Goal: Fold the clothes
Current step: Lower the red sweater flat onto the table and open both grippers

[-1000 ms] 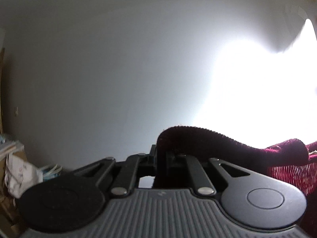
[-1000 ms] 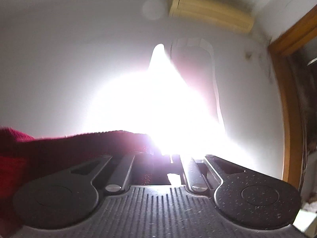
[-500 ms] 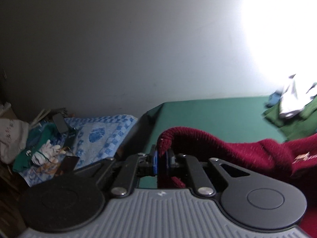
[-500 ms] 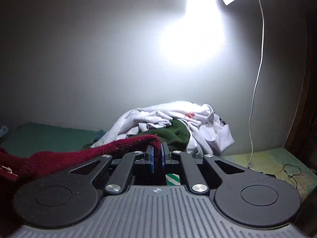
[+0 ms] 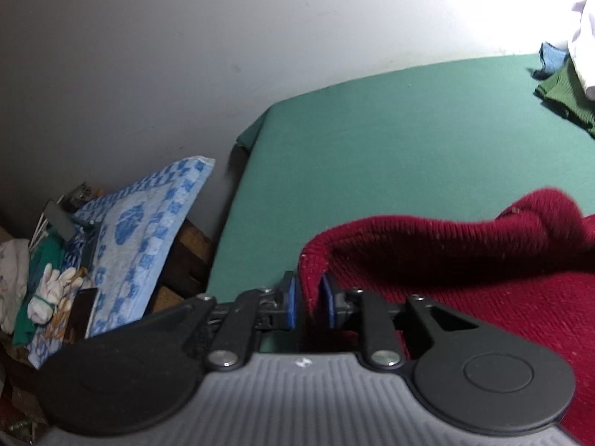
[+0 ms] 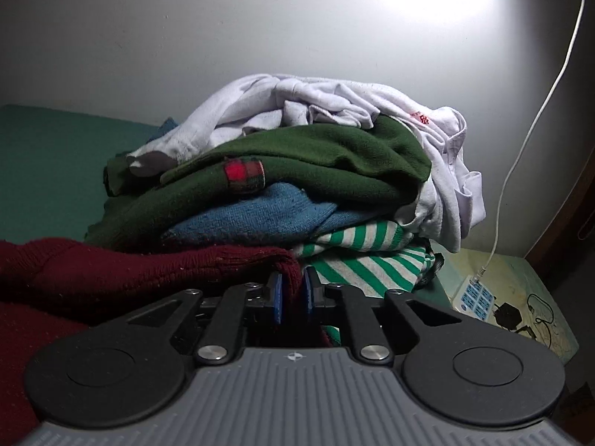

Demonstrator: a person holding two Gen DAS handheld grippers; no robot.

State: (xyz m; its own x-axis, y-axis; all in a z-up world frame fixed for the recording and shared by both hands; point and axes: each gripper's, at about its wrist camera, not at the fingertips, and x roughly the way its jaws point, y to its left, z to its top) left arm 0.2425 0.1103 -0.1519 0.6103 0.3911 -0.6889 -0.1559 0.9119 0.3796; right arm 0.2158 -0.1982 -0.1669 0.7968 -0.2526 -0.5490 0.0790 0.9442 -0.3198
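Observation:
A dark red knitted sweater [image 5: 465, 260] lies on the green bed sheet [image 5: 390, 130], one edge standing up between the blue pads of my left gripper [image 5: 310, 303]. Its jaws are opening, and the pads stand a little apart from the knit. In the right wrist view the same sweater [image 6: 111, 271] stretches in from the left. Its other edge hangs between the pads of my right gripper [image 6: 292, 295], whose jaws are also opening. Both grippers point down over the bed.
A pile of clothes [image 6: 297, 171] (white, dark green, blue, green-striped) sits just beyond the right gripper, also at the left view's far right [image 5: 569, 74]. A blue patterned towel [image 5: 148, 230] and clutter lie left of the bed. A power strip [image 6: 478, 295] with a white cable [image 6: 520, 148] lies right.
Both grippers have swung down from facing the wall and lamp to low over the bed, carrying the red sweater down. Their pads, pressed on the knit before, have parted.

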